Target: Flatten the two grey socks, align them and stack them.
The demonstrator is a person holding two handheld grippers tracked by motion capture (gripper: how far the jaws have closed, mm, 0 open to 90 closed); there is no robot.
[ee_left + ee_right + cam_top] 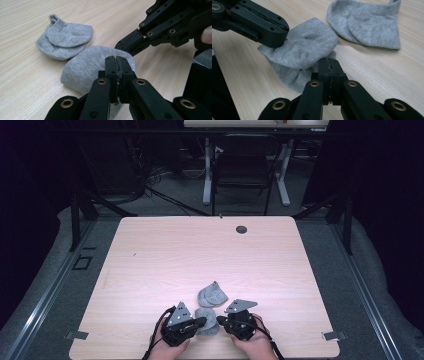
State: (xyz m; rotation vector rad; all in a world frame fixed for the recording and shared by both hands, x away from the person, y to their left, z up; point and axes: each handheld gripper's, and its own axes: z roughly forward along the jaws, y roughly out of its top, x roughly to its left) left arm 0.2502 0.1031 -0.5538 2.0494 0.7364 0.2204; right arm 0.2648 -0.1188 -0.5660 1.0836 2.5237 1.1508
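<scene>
Your near grey sock [207, 321] lies at the table's [150, 265] front edge, pinched between your left gripper [198, 322] and right gripper [221, 321], both clamped on it. A second sock [212, 294] rests just beyond. Past the pale wood, a dark chair [241, 167].

Low in the frame, near the front edge of the light wooden bench [150, 265], a crumpled grey sock [206, 321] lies between the left claw [200, 321] and right claw [220, 320]. Just behind it lies a second folded grey sock [212, 295].
</scene>
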